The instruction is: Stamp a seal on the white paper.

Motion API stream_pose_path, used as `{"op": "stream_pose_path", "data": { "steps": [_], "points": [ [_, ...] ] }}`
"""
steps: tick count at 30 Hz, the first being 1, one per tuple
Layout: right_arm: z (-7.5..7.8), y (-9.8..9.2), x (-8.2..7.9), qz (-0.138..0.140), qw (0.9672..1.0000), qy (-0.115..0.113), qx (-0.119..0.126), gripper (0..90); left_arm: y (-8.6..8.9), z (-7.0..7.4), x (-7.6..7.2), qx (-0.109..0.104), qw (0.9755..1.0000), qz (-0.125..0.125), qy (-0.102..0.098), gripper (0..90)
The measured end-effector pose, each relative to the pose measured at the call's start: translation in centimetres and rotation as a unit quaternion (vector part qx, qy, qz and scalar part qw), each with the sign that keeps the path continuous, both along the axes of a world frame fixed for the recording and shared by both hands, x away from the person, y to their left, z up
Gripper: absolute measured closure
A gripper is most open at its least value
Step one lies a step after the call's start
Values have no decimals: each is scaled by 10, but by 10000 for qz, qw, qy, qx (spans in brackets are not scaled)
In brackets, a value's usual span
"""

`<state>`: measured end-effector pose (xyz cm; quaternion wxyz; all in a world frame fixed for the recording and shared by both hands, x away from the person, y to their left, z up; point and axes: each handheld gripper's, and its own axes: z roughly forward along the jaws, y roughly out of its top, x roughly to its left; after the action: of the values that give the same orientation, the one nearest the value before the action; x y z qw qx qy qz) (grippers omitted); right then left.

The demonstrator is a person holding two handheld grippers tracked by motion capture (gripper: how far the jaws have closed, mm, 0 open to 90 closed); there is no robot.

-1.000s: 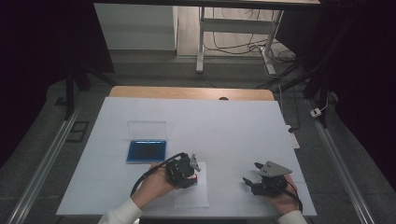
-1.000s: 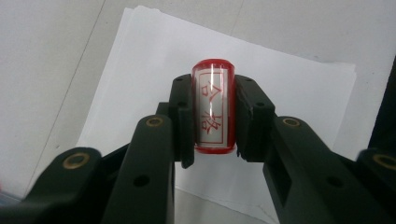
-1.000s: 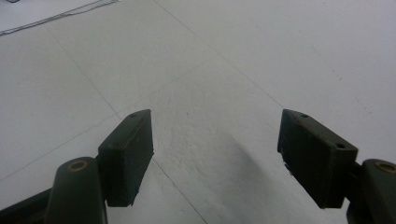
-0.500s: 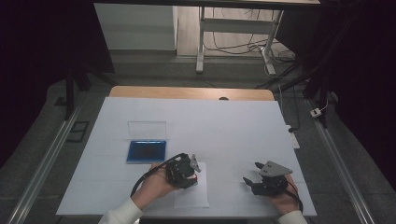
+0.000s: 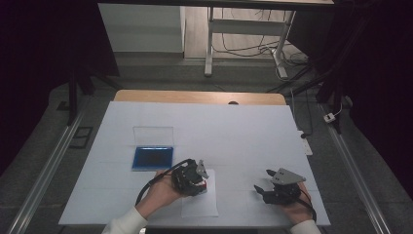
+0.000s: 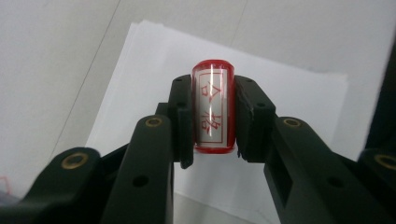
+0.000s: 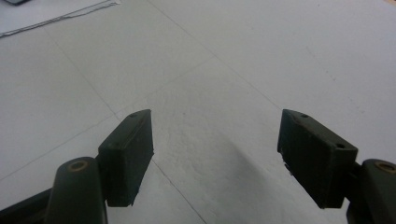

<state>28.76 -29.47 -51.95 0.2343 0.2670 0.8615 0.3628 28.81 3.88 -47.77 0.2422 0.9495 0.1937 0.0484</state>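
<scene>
Left gripper view: left gripper (image 6: 212, 116) clamped on a small red-and-clear plastic cylindrical stamp (image 6: 212, 108), red characters visible on its face, held over the white sheet of paper (image 6: 289, 93). High view puts that gripper (image 5: 200, 178) at the paper's (image 5: 199, 207) top edge, blue ink pad in its open clear case (image 5: 153, 156) just up-left on the white table (image 5: 243, 131). Right gripper (image 5: 263, 191) empty, jaws wide apart, parked well off to the side. Judgement: stamp picked and positioned; no visible imprint on the sheet yet, so pressing is still to do, then setting the stamp down.
</scene>
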Motion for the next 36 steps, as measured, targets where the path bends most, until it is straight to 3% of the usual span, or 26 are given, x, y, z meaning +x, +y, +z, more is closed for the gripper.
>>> {"op": "stream_pose_path", "data": {
  "steps": [6,15,26,36],
  "points": [
    [0,-2,0,-34,10000,8,13,263,12,17,0,-367,9992,102,-75,699],
    [0,-2,0,-34,10000,2,6,263,33,35,-2,-856,9960,183,-156,698],
    [0,-2,0,-54,10000,21,42,264,54,55,-4,-1189,9918,298,-357,698],
    [0,-2,0,-55,10000,6,27,264,75,55,3,-1302,9884,662,-418,699]
  ]
}}
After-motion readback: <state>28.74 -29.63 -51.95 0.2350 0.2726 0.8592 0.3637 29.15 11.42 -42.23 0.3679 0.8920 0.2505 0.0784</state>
